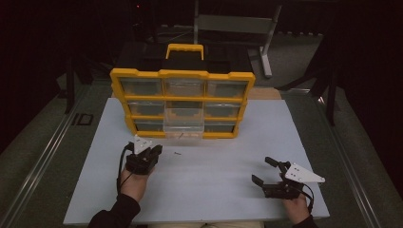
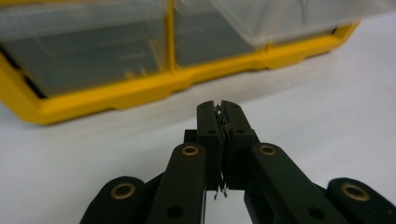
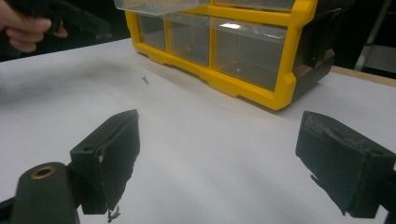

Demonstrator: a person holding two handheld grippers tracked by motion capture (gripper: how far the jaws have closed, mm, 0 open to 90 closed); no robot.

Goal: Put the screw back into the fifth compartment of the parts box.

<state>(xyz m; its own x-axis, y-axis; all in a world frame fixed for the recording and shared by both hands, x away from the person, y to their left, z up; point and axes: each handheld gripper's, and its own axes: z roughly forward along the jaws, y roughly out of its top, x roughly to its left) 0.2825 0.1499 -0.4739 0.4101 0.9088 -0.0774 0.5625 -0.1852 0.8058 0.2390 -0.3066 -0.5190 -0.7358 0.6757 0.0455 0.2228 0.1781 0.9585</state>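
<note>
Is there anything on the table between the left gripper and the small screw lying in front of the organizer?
Nothing visible. The left gripper, jaws shut, sits on the white table just left of the small screw, with bare tabletop between them. The pulled-out clear drawer of the yellow organizer lies beyond the screw, not in the path.

A dim workshop or lab: yellow parts organizer [image 1: 183, 102] on a white board [image 1: 214, 180], metal frames behind.

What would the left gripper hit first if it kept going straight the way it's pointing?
Probably the yellow organizer. In the left gripper view the shut left gripper aims over bare white board at the cabinet's bottom yellow rail, near the divider between two clear drawers. The small screw lies off to its right, likely missed.
</note>
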